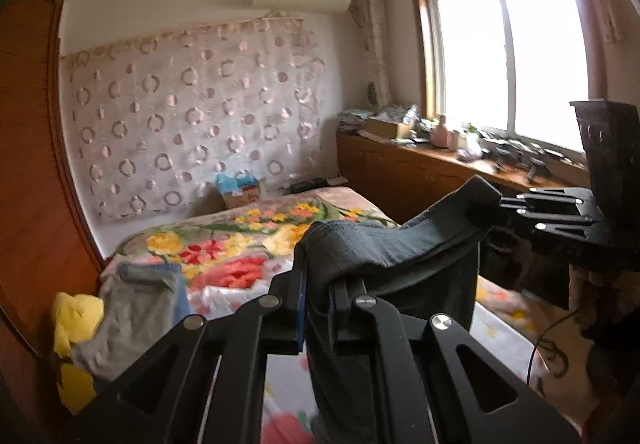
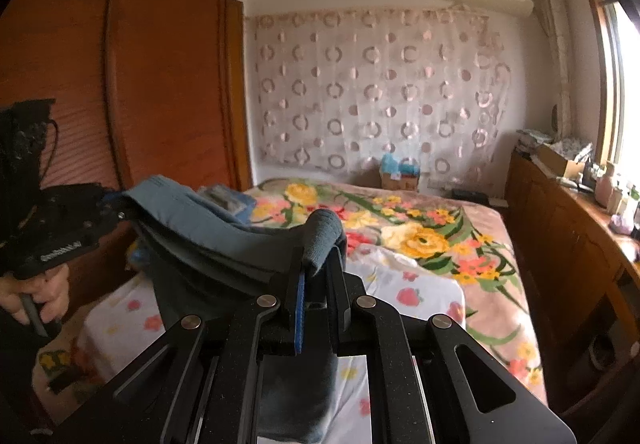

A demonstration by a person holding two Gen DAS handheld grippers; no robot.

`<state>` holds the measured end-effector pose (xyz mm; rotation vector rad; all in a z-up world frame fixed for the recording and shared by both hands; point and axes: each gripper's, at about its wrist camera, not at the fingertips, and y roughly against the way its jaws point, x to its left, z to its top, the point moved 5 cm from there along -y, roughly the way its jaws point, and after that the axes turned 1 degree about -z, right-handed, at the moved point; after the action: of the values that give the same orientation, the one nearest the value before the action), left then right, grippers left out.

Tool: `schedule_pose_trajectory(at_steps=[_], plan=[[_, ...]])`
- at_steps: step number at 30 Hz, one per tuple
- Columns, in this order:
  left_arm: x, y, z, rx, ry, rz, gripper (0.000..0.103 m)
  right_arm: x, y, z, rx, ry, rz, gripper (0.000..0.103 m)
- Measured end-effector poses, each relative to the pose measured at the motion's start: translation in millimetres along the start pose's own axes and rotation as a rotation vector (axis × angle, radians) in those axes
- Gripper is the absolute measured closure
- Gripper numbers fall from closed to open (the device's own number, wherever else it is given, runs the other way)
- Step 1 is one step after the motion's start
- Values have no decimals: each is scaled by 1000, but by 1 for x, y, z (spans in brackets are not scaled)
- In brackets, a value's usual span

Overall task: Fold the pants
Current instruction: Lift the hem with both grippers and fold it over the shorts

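Flowered bed (image 2: 420, 240), dark teal pants (image 2: 224, 240) sagging

White lettering runs along the side of the left claw (image 2: 114, 210) in the right wrist view, too blurred to read. No other text is legible.

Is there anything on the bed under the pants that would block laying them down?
Nothing visible blocks it. The pants hang between the left tool and right tool over bare floral bedspread. A gray garment lies off to the left.
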<state>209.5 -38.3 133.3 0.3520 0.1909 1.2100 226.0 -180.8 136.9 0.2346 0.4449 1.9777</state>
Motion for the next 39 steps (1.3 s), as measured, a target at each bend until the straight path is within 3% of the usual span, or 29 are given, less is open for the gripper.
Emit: schedule_pose_trajectory(at_steps=[3,7,15,22,30,39], plan=[[12,-4,27,-45,10,9,97,-7,-17,36,-49,-20,-25,97],[21,-14,21,10,-10,12,97,-4,-30,48,-24,0,-43,97],[6,-37,-86,214,-12,-4,97,14,-65,-52,210,-29,30,97],[-30,-6,-161,308,-14,-51,97,38,-46,-131,313,-67,87,97],[-46,12,-212,360,49,-84,96,56,-27,-190,362,-94,93,97],[-51,20,-253,411,34,-42,95,73,-29,-234,416,-124,113,97]])
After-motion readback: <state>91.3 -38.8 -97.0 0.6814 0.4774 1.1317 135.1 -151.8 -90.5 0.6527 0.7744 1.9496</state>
